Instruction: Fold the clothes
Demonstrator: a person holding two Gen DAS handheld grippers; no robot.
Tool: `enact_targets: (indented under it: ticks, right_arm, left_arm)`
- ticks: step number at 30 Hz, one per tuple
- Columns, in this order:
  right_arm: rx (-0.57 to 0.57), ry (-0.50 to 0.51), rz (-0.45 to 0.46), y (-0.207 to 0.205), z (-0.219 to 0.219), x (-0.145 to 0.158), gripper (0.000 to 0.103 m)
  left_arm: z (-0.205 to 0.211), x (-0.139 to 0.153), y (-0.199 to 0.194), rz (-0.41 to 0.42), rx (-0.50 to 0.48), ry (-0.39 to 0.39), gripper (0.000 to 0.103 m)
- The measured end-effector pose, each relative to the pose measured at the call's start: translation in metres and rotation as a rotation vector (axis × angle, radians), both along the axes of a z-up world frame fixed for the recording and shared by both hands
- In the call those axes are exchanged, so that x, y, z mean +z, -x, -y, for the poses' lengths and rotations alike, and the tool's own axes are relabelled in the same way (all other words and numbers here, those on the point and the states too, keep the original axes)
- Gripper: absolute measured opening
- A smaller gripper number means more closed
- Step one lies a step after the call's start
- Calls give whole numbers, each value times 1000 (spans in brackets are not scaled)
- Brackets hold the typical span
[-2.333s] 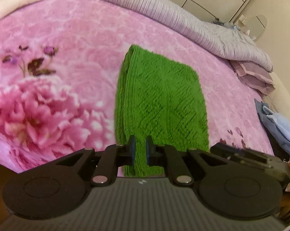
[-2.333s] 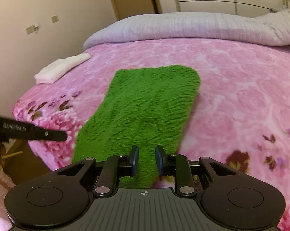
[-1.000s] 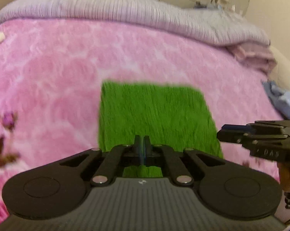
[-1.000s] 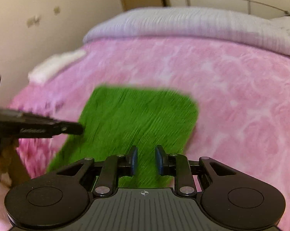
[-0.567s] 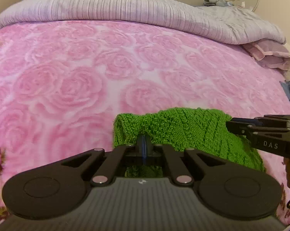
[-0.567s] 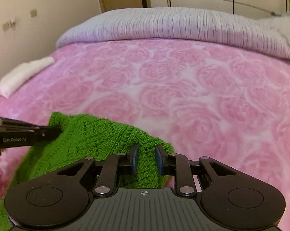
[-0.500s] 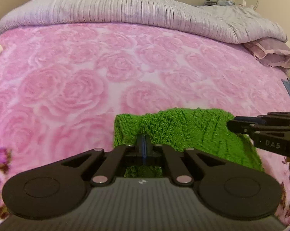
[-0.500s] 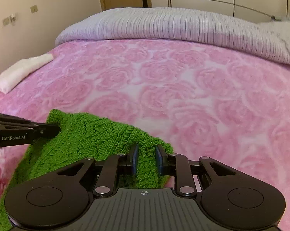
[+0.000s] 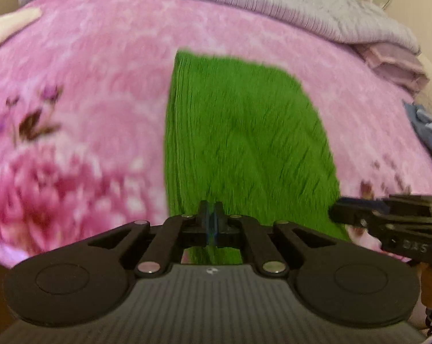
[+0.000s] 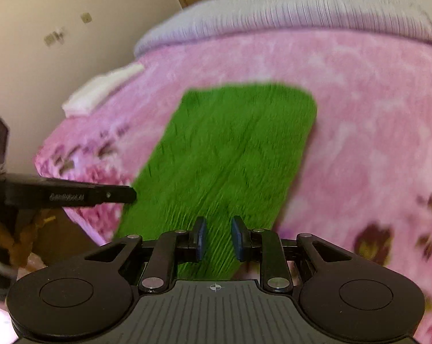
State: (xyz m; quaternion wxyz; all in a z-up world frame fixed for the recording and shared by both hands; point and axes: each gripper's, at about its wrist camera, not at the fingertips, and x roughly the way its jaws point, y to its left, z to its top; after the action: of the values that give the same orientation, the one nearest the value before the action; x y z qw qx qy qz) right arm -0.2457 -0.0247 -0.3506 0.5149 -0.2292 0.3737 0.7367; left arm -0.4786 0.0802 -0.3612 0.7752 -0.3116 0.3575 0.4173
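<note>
1. Green knitted garment (image 9: 238, 132) lies flat as a long folded strip on the pink floral blanket (image 9: 95, 66) of the bed, its near end at the bed's near edge and its far end toward the middle of the blanket. Both views are smeared by motion, so the knit pattern is hard to read.

2. Left claw (image 9: 211, 218) has its pads pressed together at the strip's near-left end; green cloth shows just behind and below the tips, but whether any of it is pinched between them I cannot tell.

3. Right claw (image 10: 218, 239) has its blue pads apart, with the near end of the strip showing between and below them; nothing is clamped.

4. Judged from this layout, the step in hand is the taking up of the near end for a lengthwise fold, near end over to the far end.

5. The next move would call for the right claw to close on its near corner, then for both to lift level and carry the edge to the far one, keeping the layers aligned so the thick knit does not skew.

6. Writing: the left tool, seen from the right wrist, bears pale lettering too blurred to read. The right tool, seen from the left wrist, bears about three pale characters, also illegible.

7. A white folded cloth (image 10: 101, 91) rests at the far left of the bed, and a grey-lilac ribbed quilt (image 10: 301, 11) lies across the far side.
</note>
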Motion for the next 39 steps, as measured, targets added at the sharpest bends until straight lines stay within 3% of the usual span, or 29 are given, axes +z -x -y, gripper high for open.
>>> enact_targets:
  ticks: [6,13,18,20,22,27,33,36,39]
  right_arm:
    - [29,-32,159,31,-5,-3,24]
    - [-80,-11,39,4,19,14,24]
    - [-106,-20,32,-1,33,24,24]
    - [-111,-22,29,-1,36,26,24]
    - [-121,-24,26,-2,39,28,25]
    - [-177,-4,-43,-18,42,24,26]
    - [-232,52,-133,-34,37,11,26]
    - [-261,81,-178,-37,32,4,26]
    - [-293,108,-239,-41,28,-5,26]
  left_arm:
    - [4,3,-2,-57,27,-40,2]
    - [27,26,-2,-88,32,-94,3]
    - [38,37,0,-73,38,-116,3]
    - [38,38,5,-43,50,-103,12]
    - [33,37,19,46,88,-47,23]
    - [16,11,66,293,231,159,22]
    - [6,-6,70,388,261,224,21]
    - [0,-17,61,398,260,255,21]
    - [-4,-29,56,429,265,288,13]
